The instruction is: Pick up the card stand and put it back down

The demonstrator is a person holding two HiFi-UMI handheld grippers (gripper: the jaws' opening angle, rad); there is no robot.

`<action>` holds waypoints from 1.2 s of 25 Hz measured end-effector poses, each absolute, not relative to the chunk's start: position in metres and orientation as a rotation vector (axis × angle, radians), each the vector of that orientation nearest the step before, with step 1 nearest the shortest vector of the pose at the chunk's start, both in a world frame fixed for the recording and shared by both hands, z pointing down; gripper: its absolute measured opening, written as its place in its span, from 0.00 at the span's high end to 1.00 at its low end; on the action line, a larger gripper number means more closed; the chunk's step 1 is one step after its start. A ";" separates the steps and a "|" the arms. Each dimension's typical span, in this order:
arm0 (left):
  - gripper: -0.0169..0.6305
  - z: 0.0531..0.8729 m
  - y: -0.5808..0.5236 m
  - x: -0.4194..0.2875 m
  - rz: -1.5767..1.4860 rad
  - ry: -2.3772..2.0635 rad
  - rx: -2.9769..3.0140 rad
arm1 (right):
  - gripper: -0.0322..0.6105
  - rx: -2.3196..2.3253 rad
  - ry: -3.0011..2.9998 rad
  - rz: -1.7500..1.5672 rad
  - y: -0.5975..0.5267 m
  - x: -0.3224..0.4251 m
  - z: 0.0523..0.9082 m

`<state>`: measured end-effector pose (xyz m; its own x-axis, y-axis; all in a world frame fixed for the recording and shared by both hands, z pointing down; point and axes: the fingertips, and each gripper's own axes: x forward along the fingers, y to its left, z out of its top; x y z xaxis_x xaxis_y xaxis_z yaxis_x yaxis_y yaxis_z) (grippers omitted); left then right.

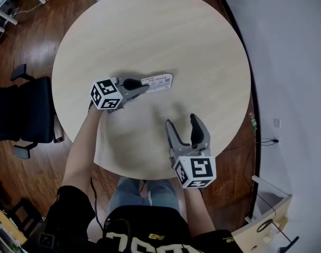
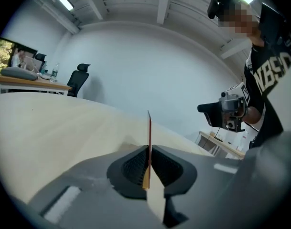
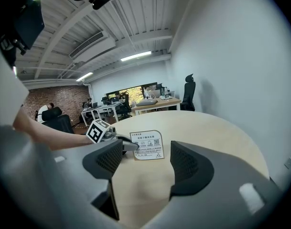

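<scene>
The card stand [image 1: 159, 81] is a thin white printed card, upright at the middle of the round table [image 1: 149, 25]. My left gripper [image 1: 144, 87] is shut on its left edge. In the left gripper view the card stand [image 2: 149, 137] shows edge-on, pinched between the black pads [image 2: 135, 168] of the left gripper [image 2: 149, 170]. The right gripper view shows the card stand's printed face [image 3: 148, 145] with its lower edge at the tabletop; I cannot tell whether it touches. My right gripper [image 1: 182, 122] hovers near the table's front edge, open and empty, with its fingers [image 3: 109, 160] pointing at the card.
A black office chair [image 1: 23, 109] stands left of the table on the wooden floor. A white wall [image 1: 292, 62] runs close along the right side. Desks and chairs [image 3: 150, 99] fill the room beyond the table. The person's legs [image 1: 144, 191] are at the table's front edge.
</scene>
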<state>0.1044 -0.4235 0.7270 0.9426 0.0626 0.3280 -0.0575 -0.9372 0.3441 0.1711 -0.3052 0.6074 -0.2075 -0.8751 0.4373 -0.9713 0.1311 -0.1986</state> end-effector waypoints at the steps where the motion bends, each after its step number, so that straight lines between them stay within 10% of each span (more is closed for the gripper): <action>1: 0.93 0.726 -0.422 0.103 0.479 0.004 2.751 | 0.45 1.825 -2.187 0.660 -0.303 0.169 0.610; 5: 0.62 0.716 -0.425 0.098 0.440 -0.096 2.753 | 0.45 1.841 -2.163 0.670 -0.297 0.175 0.616; 30: 0.45 0.413 -0.278 -0.081 0.082 -1.353 2.764 | 0.45 1.722 -2.552 0.227 -0.259 0.056 0.419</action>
